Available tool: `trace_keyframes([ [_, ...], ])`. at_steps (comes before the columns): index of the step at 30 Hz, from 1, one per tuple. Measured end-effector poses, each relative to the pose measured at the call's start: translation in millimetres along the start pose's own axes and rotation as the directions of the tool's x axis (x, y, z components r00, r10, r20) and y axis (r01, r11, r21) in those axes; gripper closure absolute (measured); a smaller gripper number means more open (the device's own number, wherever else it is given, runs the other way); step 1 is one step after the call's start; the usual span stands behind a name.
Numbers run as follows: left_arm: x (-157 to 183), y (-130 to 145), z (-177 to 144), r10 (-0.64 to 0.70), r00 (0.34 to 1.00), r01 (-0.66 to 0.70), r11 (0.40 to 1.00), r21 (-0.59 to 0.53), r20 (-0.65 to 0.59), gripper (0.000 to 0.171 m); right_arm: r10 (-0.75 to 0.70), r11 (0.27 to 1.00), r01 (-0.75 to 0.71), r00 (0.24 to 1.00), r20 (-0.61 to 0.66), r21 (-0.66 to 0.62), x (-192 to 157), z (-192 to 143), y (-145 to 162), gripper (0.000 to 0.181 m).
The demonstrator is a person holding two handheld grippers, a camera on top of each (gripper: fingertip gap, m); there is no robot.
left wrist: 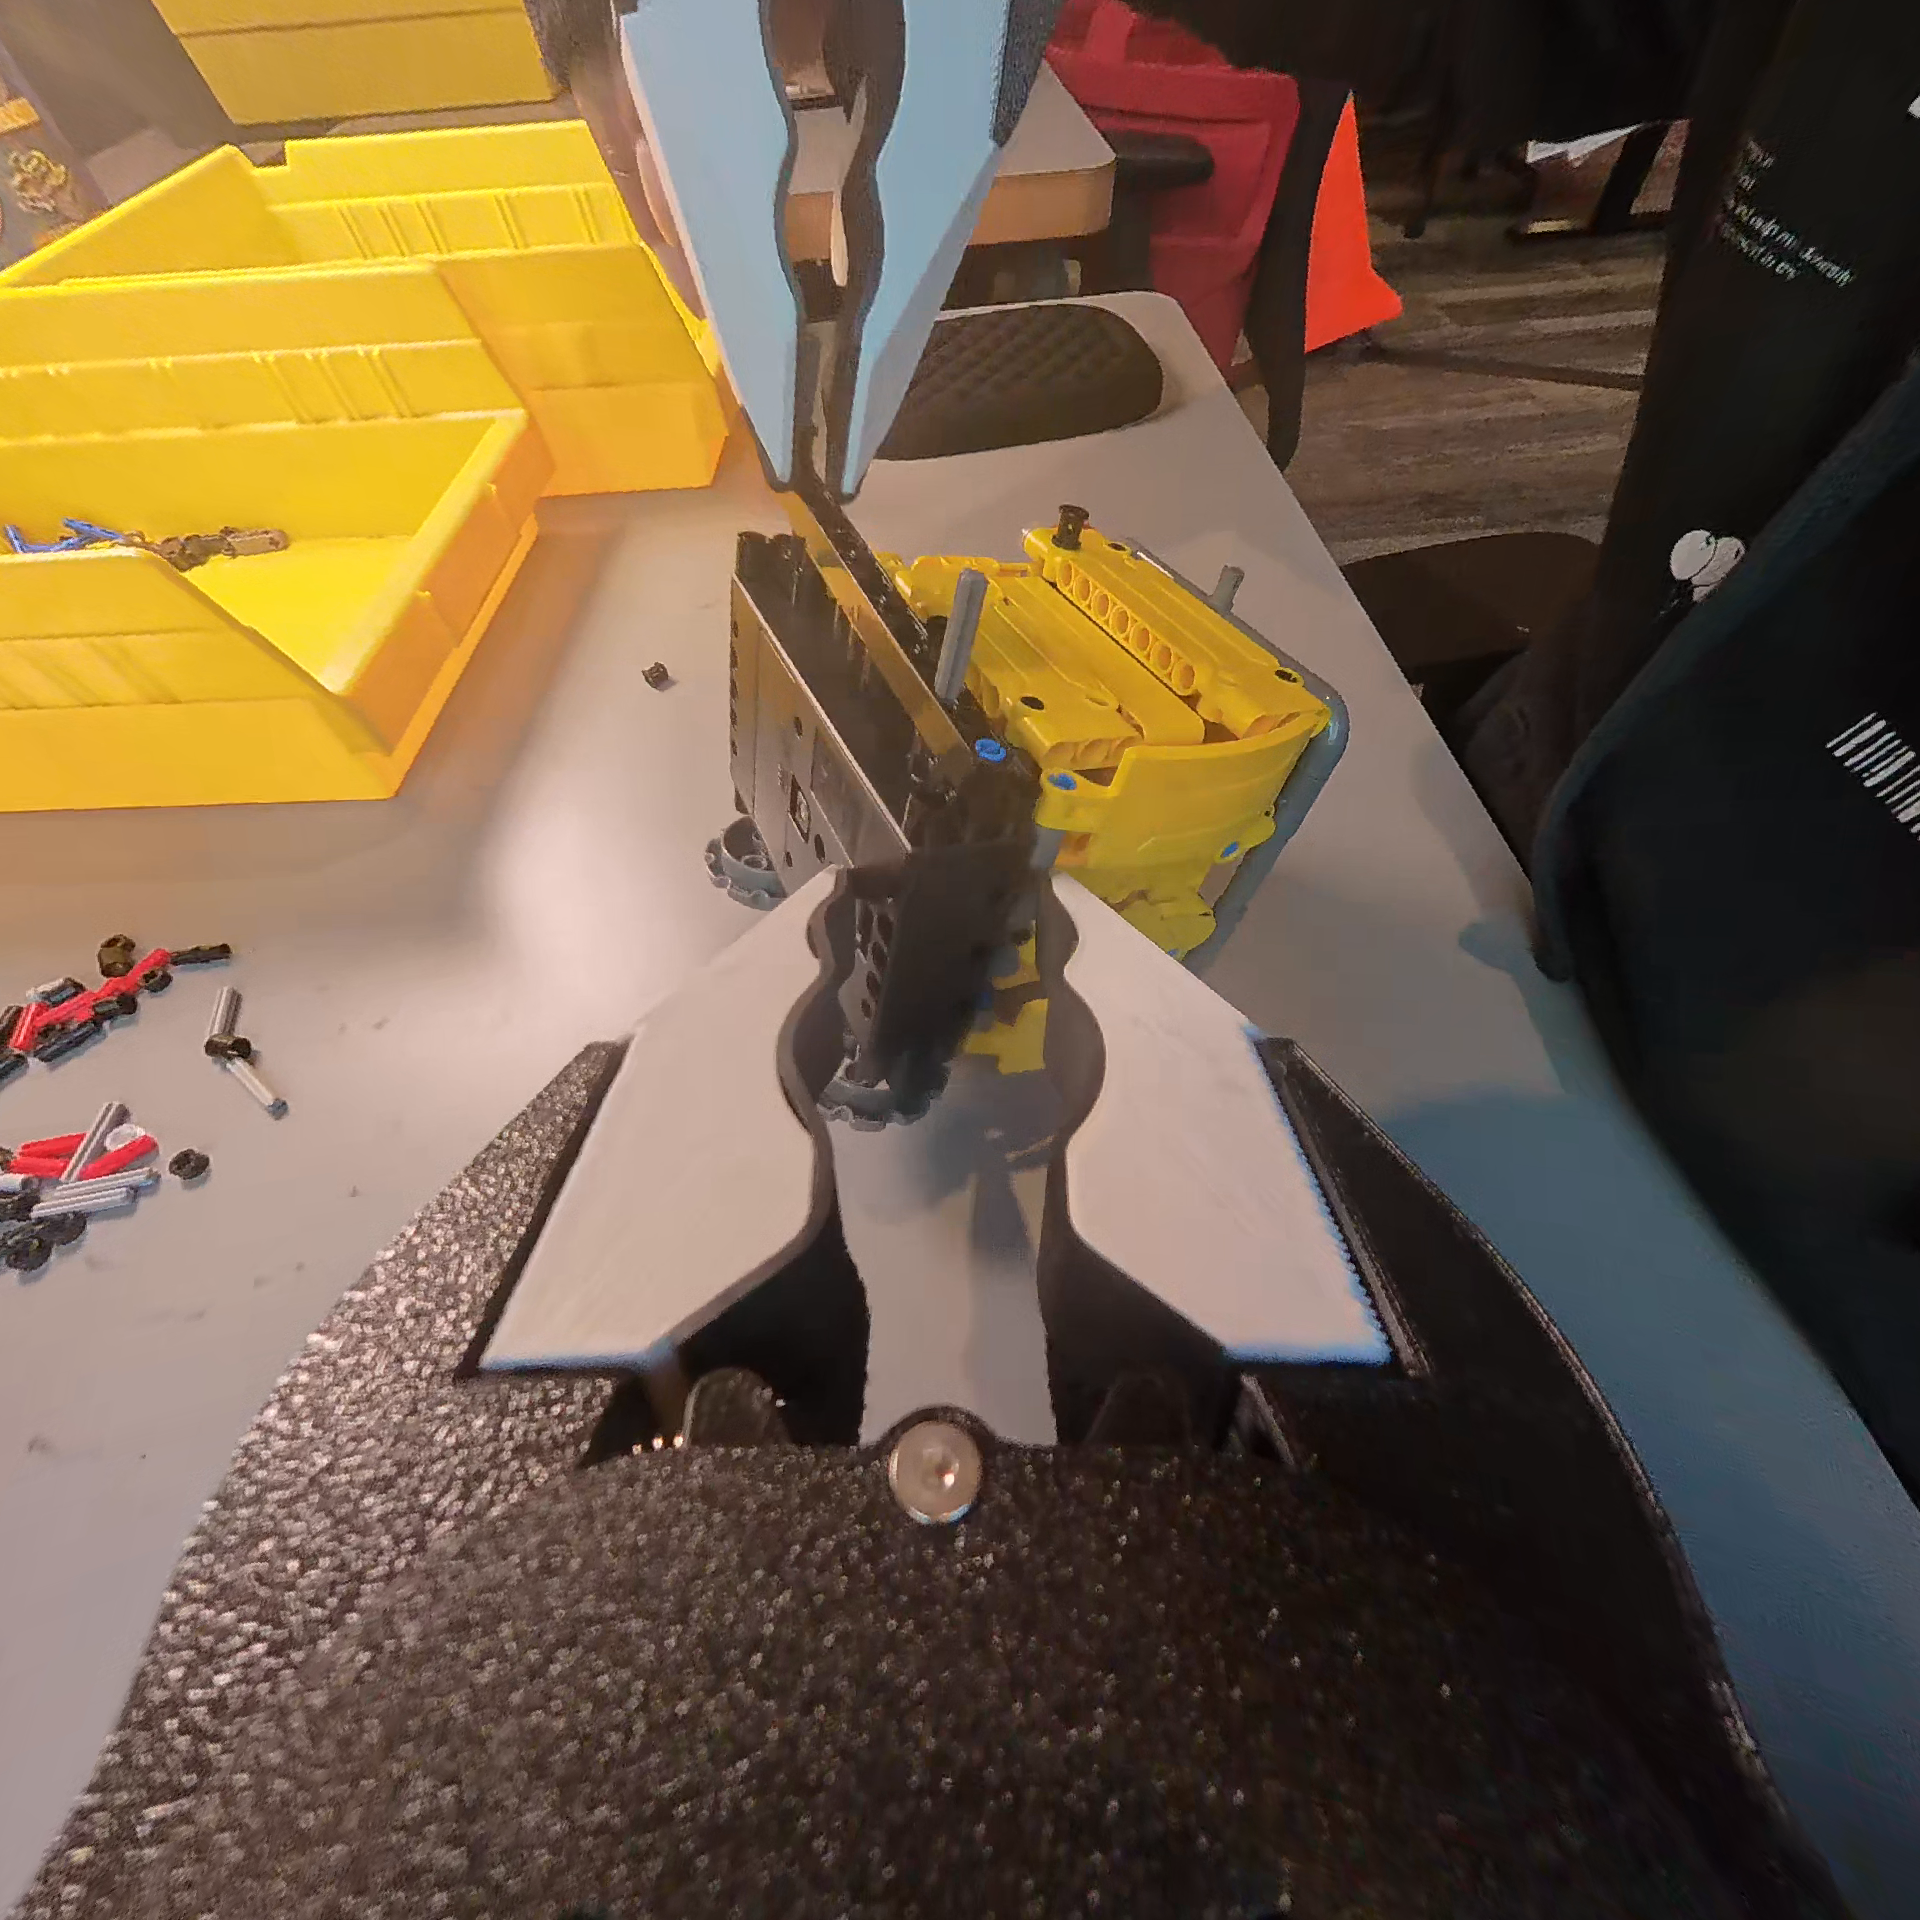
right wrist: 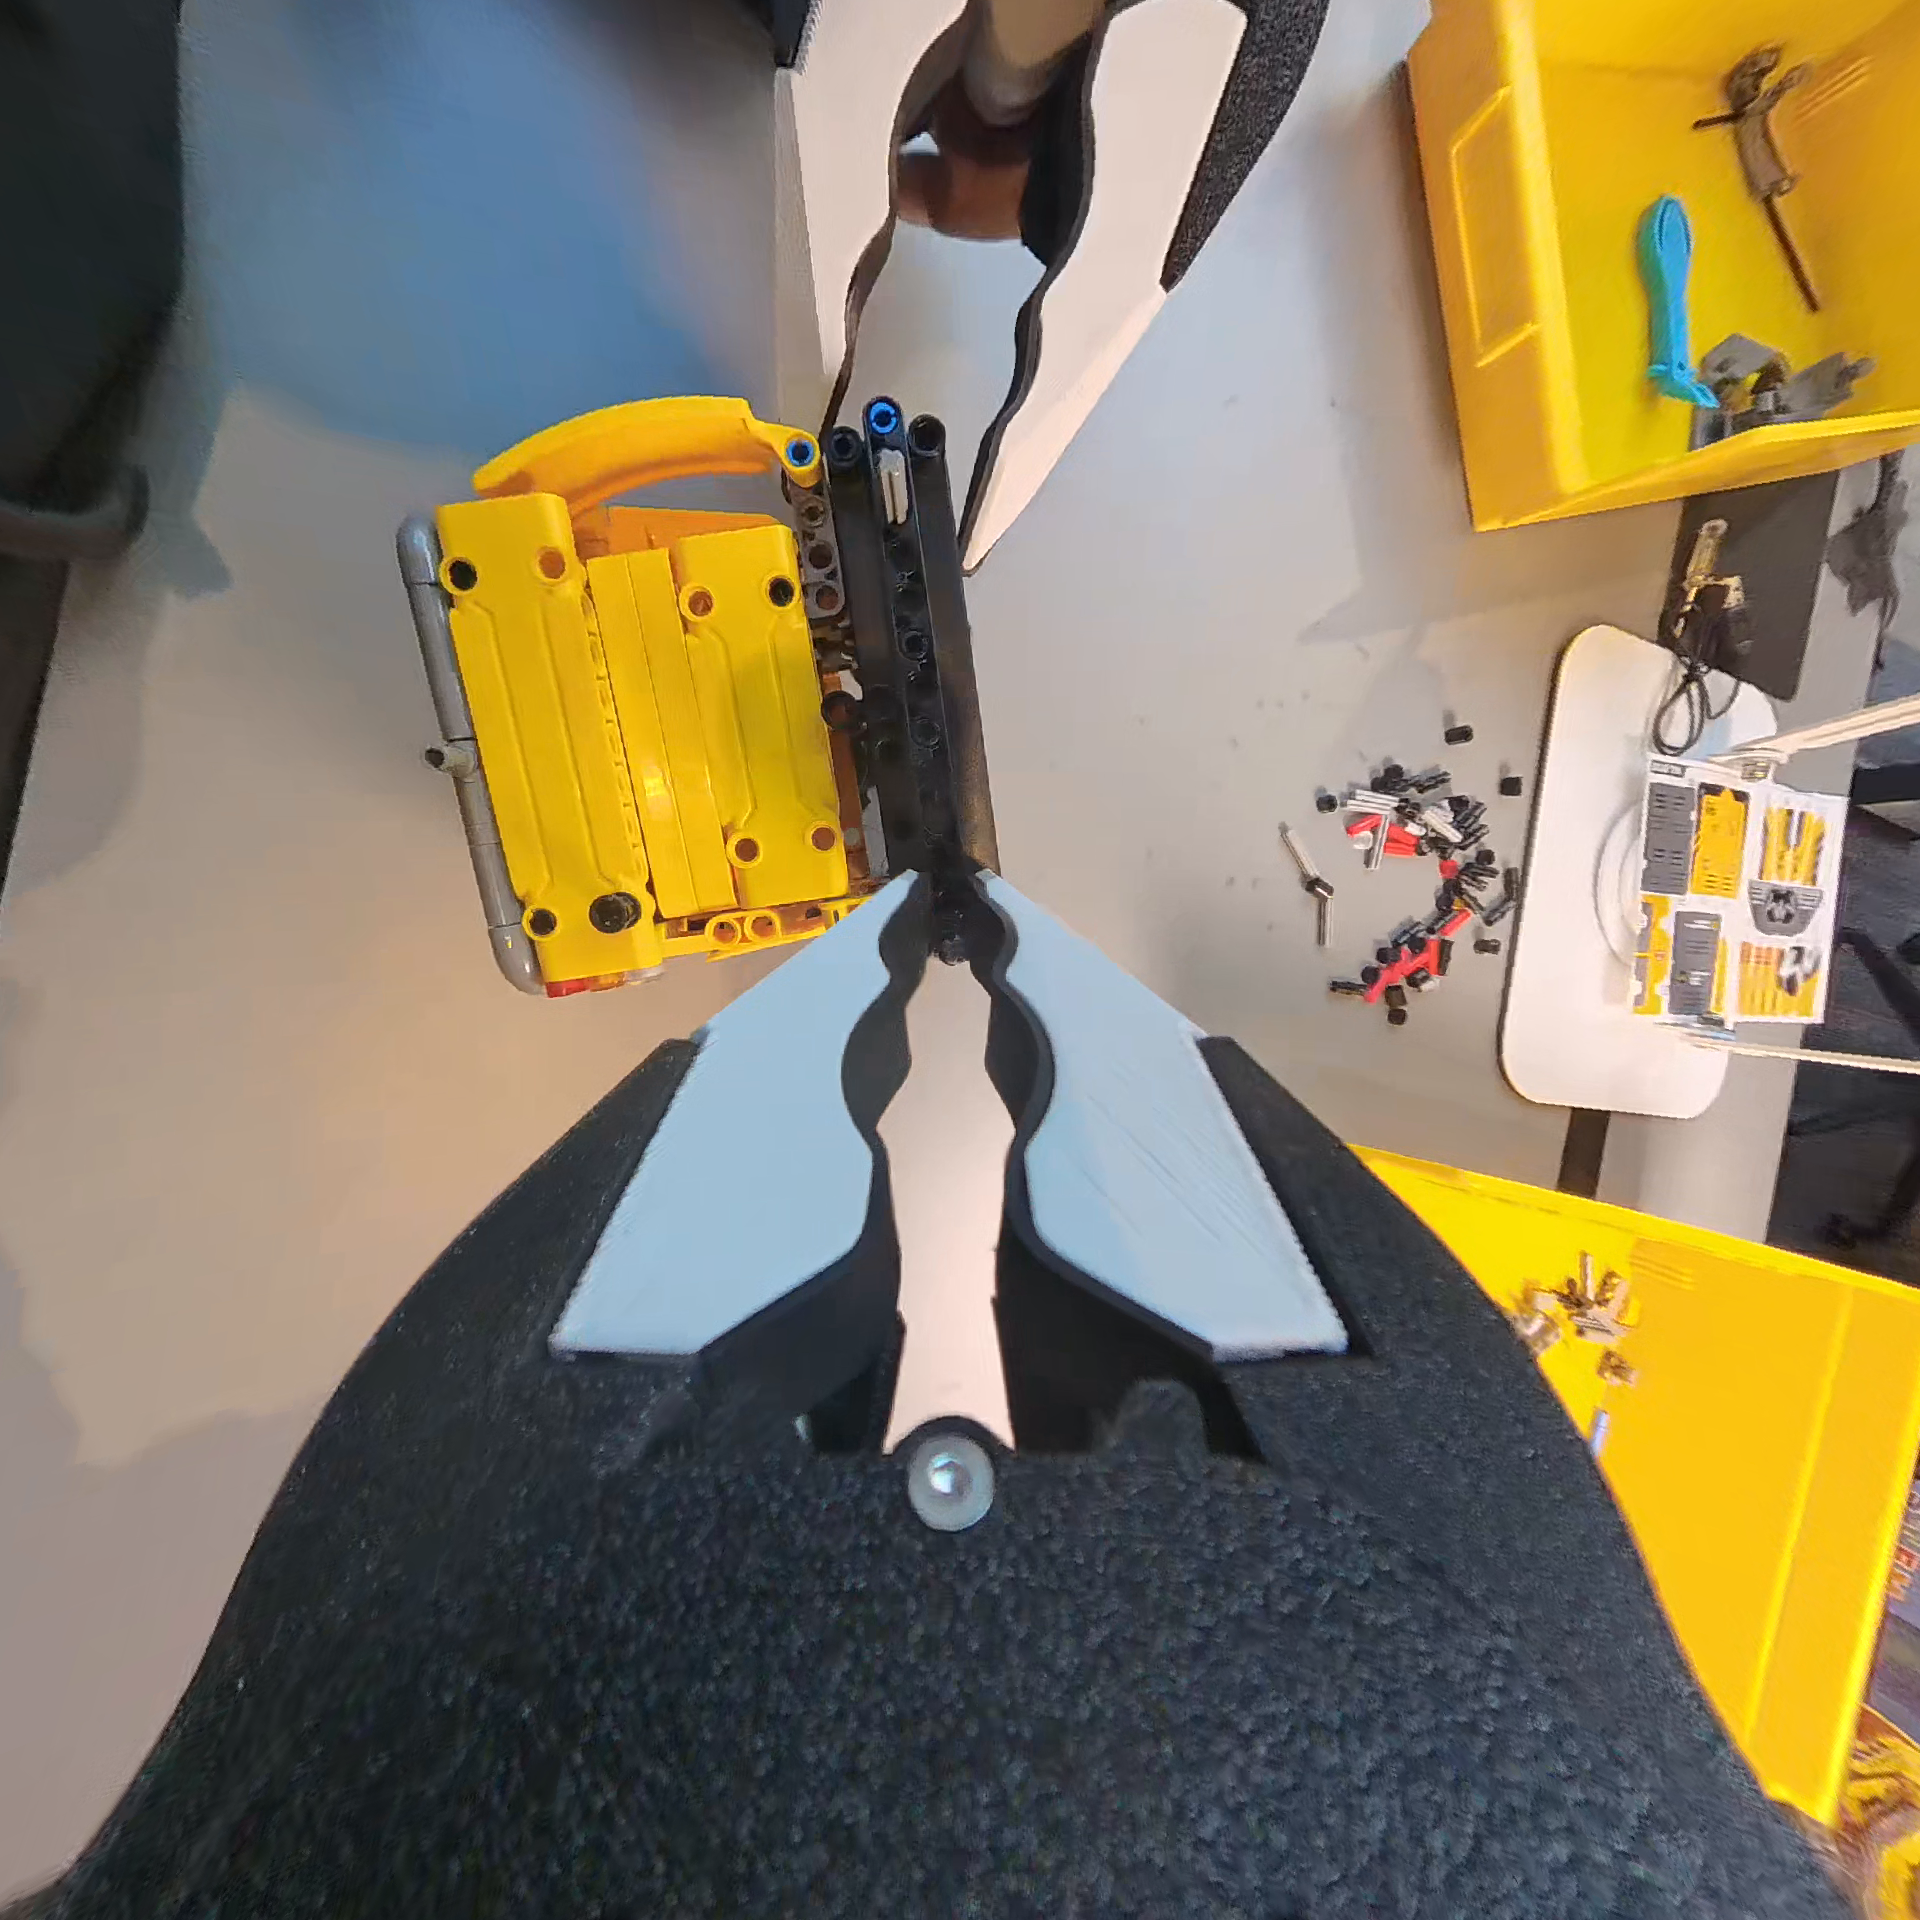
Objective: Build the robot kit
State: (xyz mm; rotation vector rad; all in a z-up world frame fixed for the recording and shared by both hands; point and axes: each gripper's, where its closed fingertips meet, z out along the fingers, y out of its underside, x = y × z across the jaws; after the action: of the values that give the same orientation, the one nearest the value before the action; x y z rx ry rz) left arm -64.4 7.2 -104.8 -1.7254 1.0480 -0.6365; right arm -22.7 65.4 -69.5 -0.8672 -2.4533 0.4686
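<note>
Model point(right wrist: 644, 717): our right claw point(right wrist: 948, 899) pinches its black beam's point(right wrist: 914, 665) end; left claw point(left wrist: 940, 935), half-open, clasps the other end, steadying it on the surface point(right wrist: 1143, 727).

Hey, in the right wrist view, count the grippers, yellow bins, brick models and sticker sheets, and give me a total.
Grippers: 2, right gripper and left gripper
Bins: 2, upper bin and lower bin
Model: 1
Sticker sheet: 1
Total: 6
</note>
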Motion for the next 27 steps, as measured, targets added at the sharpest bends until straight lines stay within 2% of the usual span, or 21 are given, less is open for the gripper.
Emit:
trace_keyframes([
  [3, 0, 2, 2, -0.030, 0.999, 0.030, 1.000, 0.001, -0.028, 0.135, 0.024, 1.000, -0.024, 1.000, 0.010, 0.020, 1, 2, 1, 0.175],
  [5, 2, 8, 10, -0.040, 0.997, 0.038, 0.999, -0.030, -0.061, 0.116, 0.028, 0.999, -0.029, 0.999, 0.044, 0.014, -4, 7, 3, 0.175],
  [7, 7, 8, 17, -0.023, 0.994, 0.020, 0.999, -0.030, -0.104, 0.120, 0.031, 0.999, -0.033, 0.998, 0.051, 0.039, -3, 9, 1, 0.175],
  [12, 4, 8, 17, -0.006, 0.993, 0.005, 1.000, -0.009, -0.120, 0.121, 0.045, 0.996, -0.052, 0.995, 0.094, 0.069, -2, 8, 3, 0.175],
  [19, 7, 14, 20, 0.065, 0.993, -0.069, 0.997, -0.028, -0.098, 0.122, -0.054, 0.998, 0.051, 0.989, 0.140, 0.024, 2, 12, -1, 0.175],
  [27, 7, 12, 21, 0.090, 0.993, -0.092, 0.996, -0.019, -0.081, 0.123, -0.075, 0.994, 0.093, 0.969, 0.236, -0.065, 2, 12, 3, 0.175],
])
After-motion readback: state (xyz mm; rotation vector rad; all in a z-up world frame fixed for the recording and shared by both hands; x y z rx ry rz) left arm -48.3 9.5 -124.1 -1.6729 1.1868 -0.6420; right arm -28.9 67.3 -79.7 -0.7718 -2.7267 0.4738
